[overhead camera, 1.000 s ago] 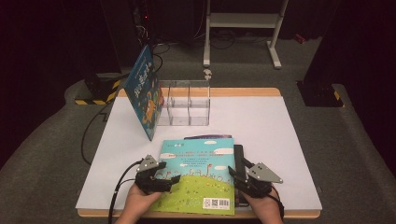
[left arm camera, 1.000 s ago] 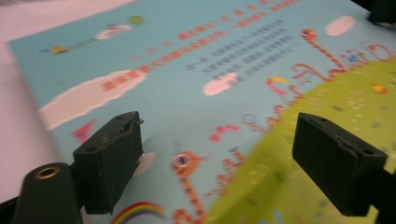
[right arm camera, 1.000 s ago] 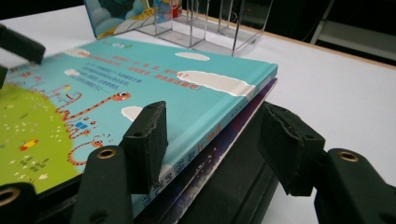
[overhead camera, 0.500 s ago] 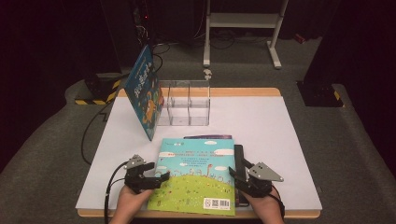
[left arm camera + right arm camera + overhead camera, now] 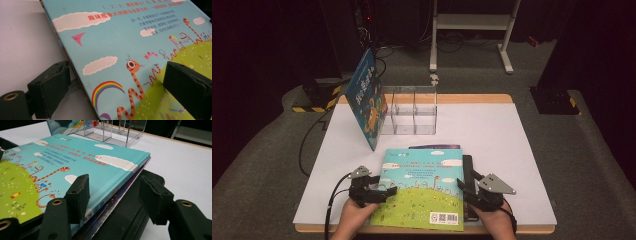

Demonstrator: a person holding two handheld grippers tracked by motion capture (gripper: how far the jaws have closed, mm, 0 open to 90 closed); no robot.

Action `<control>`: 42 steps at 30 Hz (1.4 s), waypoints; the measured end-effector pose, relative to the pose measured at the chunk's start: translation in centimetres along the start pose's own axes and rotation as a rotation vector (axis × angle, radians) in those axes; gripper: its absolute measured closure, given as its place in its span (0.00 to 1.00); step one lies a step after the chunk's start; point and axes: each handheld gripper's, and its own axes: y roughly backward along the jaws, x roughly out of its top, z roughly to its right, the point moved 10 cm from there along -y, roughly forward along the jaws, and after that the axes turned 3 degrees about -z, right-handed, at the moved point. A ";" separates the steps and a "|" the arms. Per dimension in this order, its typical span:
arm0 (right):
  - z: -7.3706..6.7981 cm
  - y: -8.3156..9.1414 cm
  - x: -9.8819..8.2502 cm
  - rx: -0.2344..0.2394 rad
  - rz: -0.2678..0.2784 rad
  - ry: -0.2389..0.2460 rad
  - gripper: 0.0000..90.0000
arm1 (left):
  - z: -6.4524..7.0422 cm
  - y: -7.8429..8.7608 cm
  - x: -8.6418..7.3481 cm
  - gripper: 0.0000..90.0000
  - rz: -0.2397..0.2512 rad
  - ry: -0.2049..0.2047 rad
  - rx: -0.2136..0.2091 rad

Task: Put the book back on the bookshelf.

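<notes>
Picture book (image 5: 422,187) with the sky-blue and green cover lies flat at the near edge of my white worktop (image 5: 507,145), on top of a thinner purple-edged book (image 5: 125,188) and a black slab (image 5: 468,170) that juts out along its right side. My left tool (image 5: 384,191) sits at the book's left edge; its jaws have just been opening and now stand wide, one over the worktop beside the edge and one above the cover, neither pressing on it, so it is released. My right tool (image 5: 466,186) is at the book's right edge. In the right gripper view its jaws stand apart, one over the cover and the other out past the black slab, with the stack's edge between them; I see no pad pressing, so it grips nothing. Farther out, past the book's far edge, a clear divided organiser (image 5: 412,111) stands on the worktop. Leaning against its left end is a blue book (image 5: 364,97), tilted up on its lower edge.
</notes>
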 end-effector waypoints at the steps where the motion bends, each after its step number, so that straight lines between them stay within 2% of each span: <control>1: 0.0 0.0 0.0 0.000 -0.002 0.000 0.46 | 0.0 -0.1 0.1 0.07 0.006 0.012 -0.001; 3: 0.0 0.0 -0.1 0.000 -0.004 0.002 0.46 | 0.0 -0.1 0.1 0.07 0.005 0.011 -0.005; 4: 0.0 0.0 -0.1 0.000 -0.004 0.002 0.46 | 0.1 0.0 0.0 0.07 0.000 -0.002 -0.008; 5: 0.0 -0.1 -0.1 -0.001 -0.008 0.003 0.46 | 0.3 0.2 0.1 0.07 0.016 -0.013 -0.012; 10: 0.1 -0.1 -0.2 0.009 -0.015 -0.013 0.46 | 0.3 0.1 0.1 0.07 0.012 -0.001 -0.007; 15: 0.1 -0.1 -0.2 0.008 -0.021 -0.025 0.46 | 0.4 0.2 0.2 0.07 0.026 -0.009 0.002; 16: -0.1 -0.2 -0.3 0.041 -0.032 -0.054 0.44 | 0.4 0.1 0.1 0.07 0.019 0.000 0.008; 18: -0.7 -0.3 -0.3 0.087 -0.047 -0.079 0.38 | 0.3 0.1 -0.1 0.07 0.008 0.001 0.009; 19: -1.0 -0.4 -0.3 0.103 -0.056 -0.089 0.35 | 0.3 0.0 -0.3 0.07 -0.009 0.008 0.009; 20: -1.0 -0.4 -0.3 0.103 -0.056 -0.089 0.35 | 0.3 0.0 -0.3 0.08 -0.009 0.008 0.009; 23: -1.8 -0.9 -0.4 0.147 -0.097 -0.117 0.26 | 0.7 -0.1 -0.3 0.08 0.001 -0.005 -0.003; 27: -1.5 -1.1 -0.7 0.150 -0.114 -0.147 0.22 | 1.2 -0.1 -0.1 0.10 0.024 -0.004 -0.015; 31: -0.9 -1.1 -1.1 0.183 -0.136 -0.201 0.21 | 1.5 -0.1 -0.1 0.13 0.030 -0.016 -0.028; 35: -0.7 -1.1 -1.2 0.178 -0.133 -0.203 0.20 | 1.8 -0.4 -0.1 0.13 0.034 -0.009 -0.023; 37: -0.6 -1.1 -1.1 0.185 -0.134 -0.205 0.19 | 1.7 -0.3 -0.2 0.13 0.017 -0.024 -0.033; 42: -0.5 -1.1 -1.2 0.196 -0.132 -0.219 0.19 | 1.8 -0.3 -0.2 0.12 0.033 -0.024 -0.036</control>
